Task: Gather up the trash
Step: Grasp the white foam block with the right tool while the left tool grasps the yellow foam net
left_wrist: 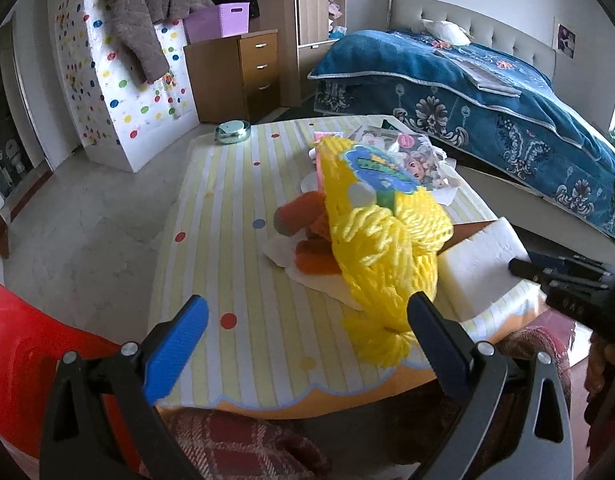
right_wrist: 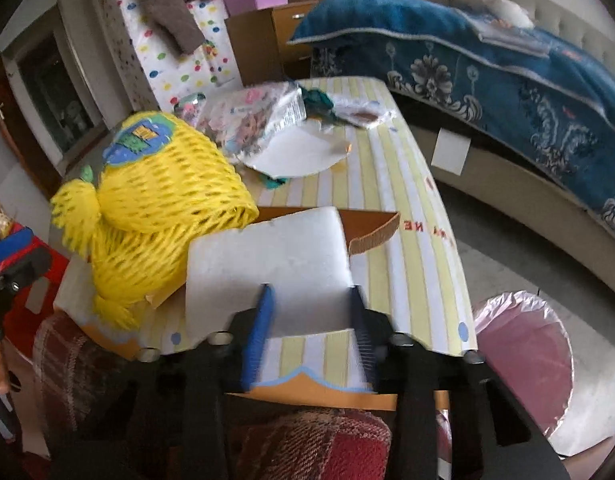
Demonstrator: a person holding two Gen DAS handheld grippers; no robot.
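A white foam block [right_wrist: 267, 264] lies at the near edge of the striped table [right_wrist: 411, 264]; my right gripper [right_wrist: 309, 300] is shut on its near edge. The block also shows in the left wrist view [left_wrist: 479, 260], with the right gripper's dark fingers [left_wrist: 555, 274] on it. A yellow foam fruit net [left_wrist: 383, 240] lies beside the block, over orange peels [left_wrist: 311, 236] on a white tissue. My left gripper [left_wrist: 307, 320] is open and empty, its right finger just in front of the net. Doll packaging [right_wrist: 251, 120] and wrappers lie farther back.
A bin with a pink liner [right_wrist: 523, 356] stands on the floor right of the table. A red stool [left_wrist: 23, 344] is at the left. A bed with a blue cover [left_wrist: 487, 92] is beyond the table. A small metal tin [left_wrist: 232, 131] sits at the table's far corner.
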